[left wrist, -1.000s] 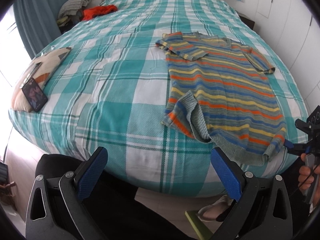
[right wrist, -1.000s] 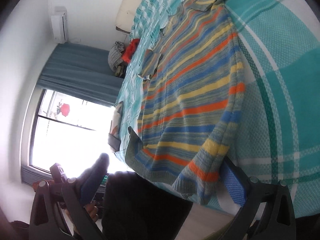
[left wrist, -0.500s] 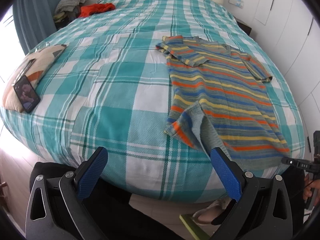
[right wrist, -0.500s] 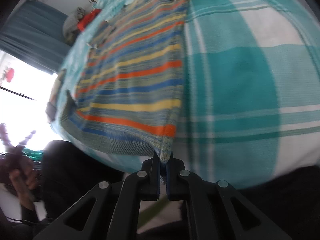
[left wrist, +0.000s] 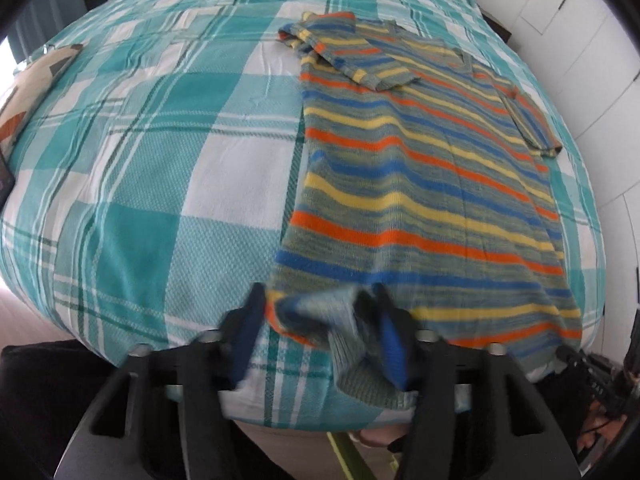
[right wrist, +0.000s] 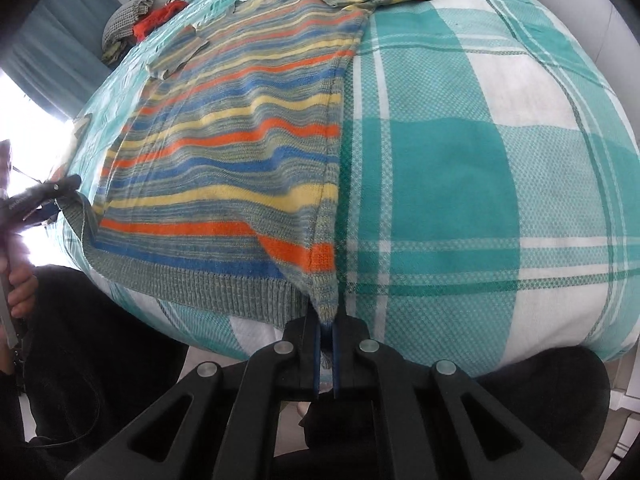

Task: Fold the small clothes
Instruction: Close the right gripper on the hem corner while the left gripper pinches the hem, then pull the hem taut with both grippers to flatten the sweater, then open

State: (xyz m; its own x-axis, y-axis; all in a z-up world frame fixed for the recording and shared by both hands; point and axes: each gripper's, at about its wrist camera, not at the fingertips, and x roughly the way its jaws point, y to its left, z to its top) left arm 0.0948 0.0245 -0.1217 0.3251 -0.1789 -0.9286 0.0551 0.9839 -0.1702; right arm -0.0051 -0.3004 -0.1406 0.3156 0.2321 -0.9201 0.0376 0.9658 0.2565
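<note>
A striped knit sweater [left wrist: 424, 168] in grey, orange, yellow and blue lies flat on the teal plaid bedspread [left wrist: 152, 184], hem toward me. In the left wrist view my left gripper [left wrist: 320, 328] has its blue pads around the folded-over left hem corner, jaws part closed and blurred by motion. In the right wrist view the sweater [right wrist: 240, 128] stretches away, and my right gripper [right wrist: 326, 344] is shut on its right hem corner at the bed's near edge. The left gripper [right wrist: 40, 196] shows at the far left hem corner.
A patterned cushion [left wrist: 36, 80] lies at the bed's left edge. A red garment [right wrist: 158, 20] and a grey bundle [right wrist: 128, 20] sit near the head of the bed. White wardrobe doors [left wrist: 592, 40] stand on the right. My dark-clothed legs are below the bed edge.
My left gripper has moved forward and to the right onto the left hem corner and its jaws have narrowed around it. The right gripper shut on the right hem corner and keeps its hold.
</note>
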